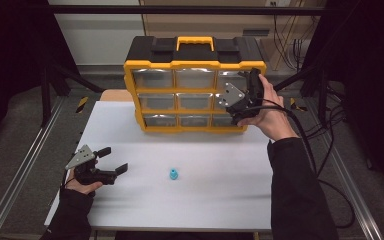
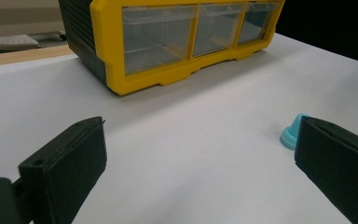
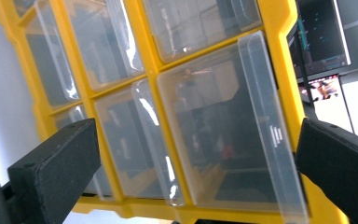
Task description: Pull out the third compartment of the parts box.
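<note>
The right gripper (image 1: 247,95), fingers spread and empty, is facing the clear plastic drawers of the yellow-and-black organiser cabinet (image 1: 180,90). The left gripper (image 1: 112,160), fingers likewise released, is hovering near the small blue plastic cone (image 1: 173,174) on the white tabletop (image 1: 205,195).

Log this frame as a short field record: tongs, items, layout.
left tongs: open, low over the table near its left edge, holding nothing
right tongs: open, raised at the right column of drawers, holding nothing
organizer: yellow and black, upright at the back of the table, nine clear drawers in three rows
cap: small, blue, alone mid-table, right of the left tongs, untouched
table: white top
contact: cannot tell whether the right tongs touch a drawer
</note>
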`<state>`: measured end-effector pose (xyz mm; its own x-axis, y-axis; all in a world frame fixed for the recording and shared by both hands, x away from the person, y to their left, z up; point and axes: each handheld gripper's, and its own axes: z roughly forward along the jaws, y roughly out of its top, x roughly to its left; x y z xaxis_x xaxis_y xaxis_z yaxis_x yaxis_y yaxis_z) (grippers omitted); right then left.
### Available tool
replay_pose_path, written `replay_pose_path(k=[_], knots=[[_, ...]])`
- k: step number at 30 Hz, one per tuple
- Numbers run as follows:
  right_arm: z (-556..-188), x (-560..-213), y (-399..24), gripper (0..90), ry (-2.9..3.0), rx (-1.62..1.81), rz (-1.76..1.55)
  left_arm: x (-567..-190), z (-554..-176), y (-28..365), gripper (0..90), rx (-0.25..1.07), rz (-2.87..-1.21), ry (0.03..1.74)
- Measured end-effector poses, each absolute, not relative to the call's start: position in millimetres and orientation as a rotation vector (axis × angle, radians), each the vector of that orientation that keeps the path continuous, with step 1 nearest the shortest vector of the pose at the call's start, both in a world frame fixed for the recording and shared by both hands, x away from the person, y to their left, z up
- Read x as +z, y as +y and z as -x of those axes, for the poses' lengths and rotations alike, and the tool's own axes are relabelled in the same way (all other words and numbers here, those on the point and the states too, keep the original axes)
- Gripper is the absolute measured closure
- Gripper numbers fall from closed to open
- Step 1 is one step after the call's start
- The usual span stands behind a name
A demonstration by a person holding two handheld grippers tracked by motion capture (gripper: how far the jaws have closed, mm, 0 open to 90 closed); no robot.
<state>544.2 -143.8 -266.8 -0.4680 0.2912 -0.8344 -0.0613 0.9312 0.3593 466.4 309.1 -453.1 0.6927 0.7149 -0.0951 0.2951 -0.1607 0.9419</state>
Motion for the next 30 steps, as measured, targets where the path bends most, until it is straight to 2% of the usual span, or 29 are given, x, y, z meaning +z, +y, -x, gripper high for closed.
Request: replay_pose_path(k=[30], knots=[[-568.0, -269.8, -141.9, 3.7, 1.991, 0.317, -0.05, -453.3, -466.5, 308.7, 1.8, 0.459, -1.747, 0.811]])
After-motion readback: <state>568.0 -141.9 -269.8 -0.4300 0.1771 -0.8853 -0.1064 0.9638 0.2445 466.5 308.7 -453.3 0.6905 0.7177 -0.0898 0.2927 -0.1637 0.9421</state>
